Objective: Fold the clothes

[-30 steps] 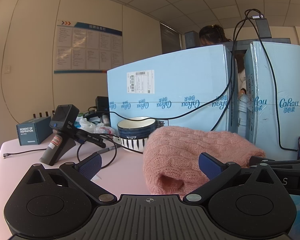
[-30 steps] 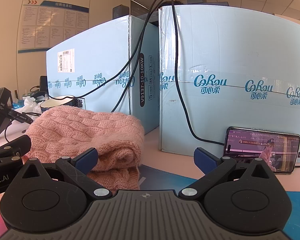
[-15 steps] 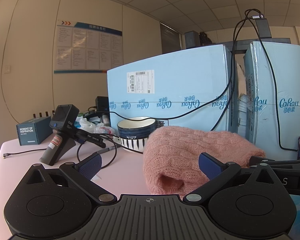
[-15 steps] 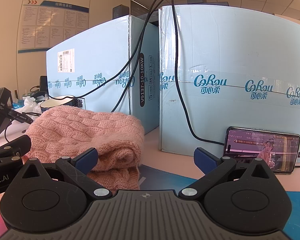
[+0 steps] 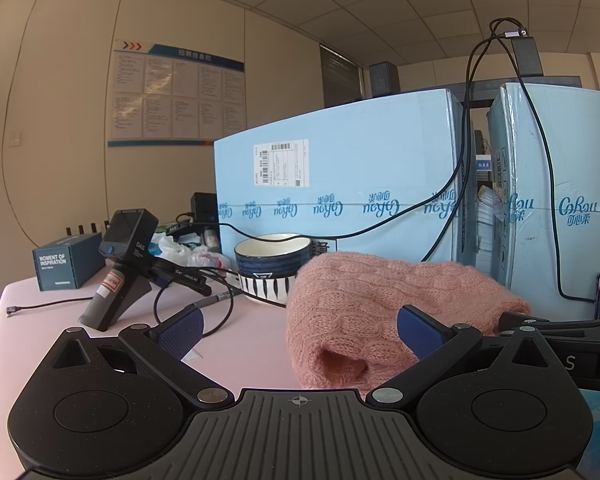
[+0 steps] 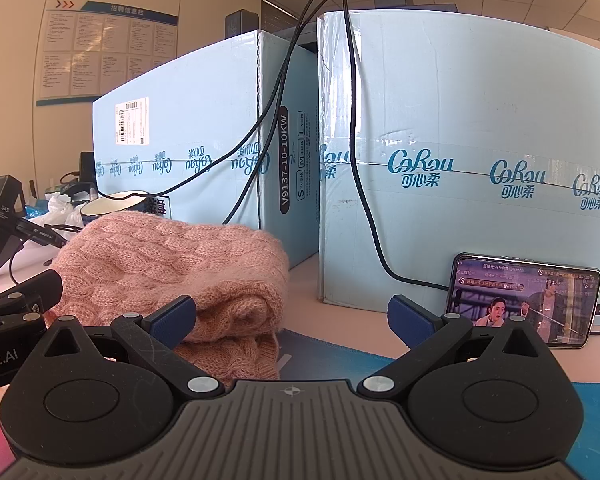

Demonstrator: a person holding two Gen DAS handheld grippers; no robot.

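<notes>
A pink cable-knit sweater lies folded in a thick bundle on the table, also in the right wrist view. My left gripper is open low over the table, just in front of the bundle's left end, nothing between its blue pads. My right gripper is open too, its left pad close against the sweater's near right edge, its right pad in front of the phone. Each view shows the other gripper's black body at its side edge.
Two light blue cardboard boxes stand right behind the sweater with black cables hanging over them. A phone leans on the right box. A blue-striped bowl, a black handheld device and a small dark box sit left.
Both grippers and the sweater stay still. A person's head seen behind the boxes a second ago has gone out of sight; the phone's picture changed.
</notes>
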